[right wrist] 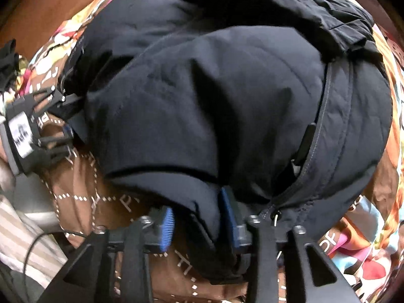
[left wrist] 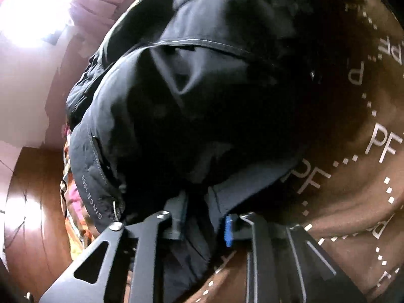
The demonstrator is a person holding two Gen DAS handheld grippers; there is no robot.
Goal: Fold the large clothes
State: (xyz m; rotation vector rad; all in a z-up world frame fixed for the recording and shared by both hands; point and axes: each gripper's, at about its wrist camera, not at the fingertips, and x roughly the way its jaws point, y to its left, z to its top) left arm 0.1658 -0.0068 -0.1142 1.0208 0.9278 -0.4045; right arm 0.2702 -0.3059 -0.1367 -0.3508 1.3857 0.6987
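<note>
One dark padded jacket (right wrist: pixel 214 106) lies bunched on one brown bedspread (right wrist: pixel 83 192) printed with white letters and dotted lines. One bright, many-coloured patterned cloth (right wrist: pixel 366 247) shows beside the brown one. Two grippers are counted: the left gripper (left wrist: pixel 204 229) and the right gripper (right wrist: pixel 199 224), each with two jaws. Blue pads (right wrist: pixel 166 229) number two on the right gripper; one shows on the left.
</note>
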